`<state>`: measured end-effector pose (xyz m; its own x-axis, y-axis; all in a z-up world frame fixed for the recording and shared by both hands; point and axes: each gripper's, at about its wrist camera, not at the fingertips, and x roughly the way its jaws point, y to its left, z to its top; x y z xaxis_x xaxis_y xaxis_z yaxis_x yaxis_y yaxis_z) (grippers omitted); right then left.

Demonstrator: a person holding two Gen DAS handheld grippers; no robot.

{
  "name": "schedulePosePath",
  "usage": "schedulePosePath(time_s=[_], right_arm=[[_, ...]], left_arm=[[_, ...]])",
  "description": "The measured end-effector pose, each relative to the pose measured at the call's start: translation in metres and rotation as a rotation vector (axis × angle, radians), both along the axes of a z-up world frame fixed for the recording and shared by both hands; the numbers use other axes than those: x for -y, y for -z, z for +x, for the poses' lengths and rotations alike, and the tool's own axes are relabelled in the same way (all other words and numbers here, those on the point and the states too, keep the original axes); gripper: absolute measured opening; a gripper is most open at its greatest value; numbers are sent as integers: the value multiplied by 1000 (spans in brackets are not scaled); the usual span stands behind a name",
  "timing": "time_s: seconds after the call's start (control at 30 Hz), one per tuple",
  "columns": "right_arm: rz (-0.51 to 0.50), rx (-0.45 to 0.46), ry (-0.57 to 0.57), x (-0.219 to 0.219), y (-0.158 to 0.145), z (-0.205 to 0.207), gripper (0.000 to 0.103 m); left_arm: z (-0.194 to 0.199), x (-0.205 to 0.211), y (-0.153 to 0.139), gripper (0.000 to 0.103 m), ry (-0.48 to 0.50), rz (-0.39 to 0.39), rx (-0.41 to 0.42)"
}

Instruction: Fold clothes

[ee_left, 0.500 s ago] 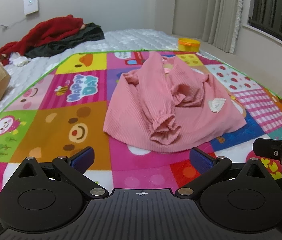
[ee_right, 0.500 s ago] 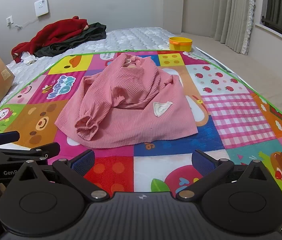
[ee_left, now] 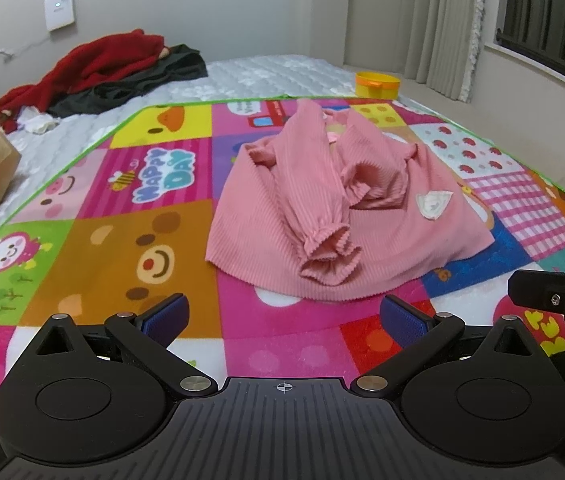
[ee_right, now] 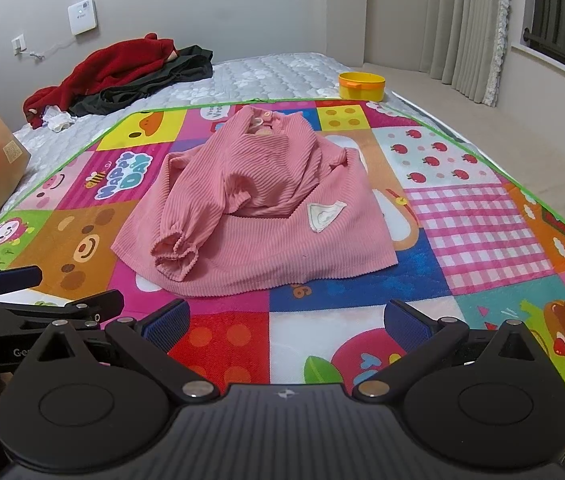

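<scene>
Your pink top lies crumpled in the middle of the patchwork mat, hem toward you, both sleeves thrown across its front and a white patch near the hem. The collar at the far end looks bunched, though it is too small to read well. Your left gripper and right gripper both hover just short of the hem, jaws spread wide with nothing between them. Beyond the mat sit a yellow tub and a red-and-dark pile.
</scene>
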<state>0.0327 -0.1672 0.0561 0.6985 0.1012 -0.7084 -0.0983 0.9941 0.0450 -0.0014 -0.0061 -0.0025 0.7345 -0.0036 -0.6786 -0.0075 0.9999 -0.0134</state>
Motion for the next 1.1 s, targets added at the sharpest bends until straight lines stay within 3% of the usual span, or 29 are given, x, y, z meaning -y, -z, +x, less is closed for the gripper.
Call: schedulePosePath(time_s=[1.1], right_arm=[[8, -6, 2, 1, 0, 1, 103]], left_arm=[[0, -2, -1, 103, 5, 6, -5]])
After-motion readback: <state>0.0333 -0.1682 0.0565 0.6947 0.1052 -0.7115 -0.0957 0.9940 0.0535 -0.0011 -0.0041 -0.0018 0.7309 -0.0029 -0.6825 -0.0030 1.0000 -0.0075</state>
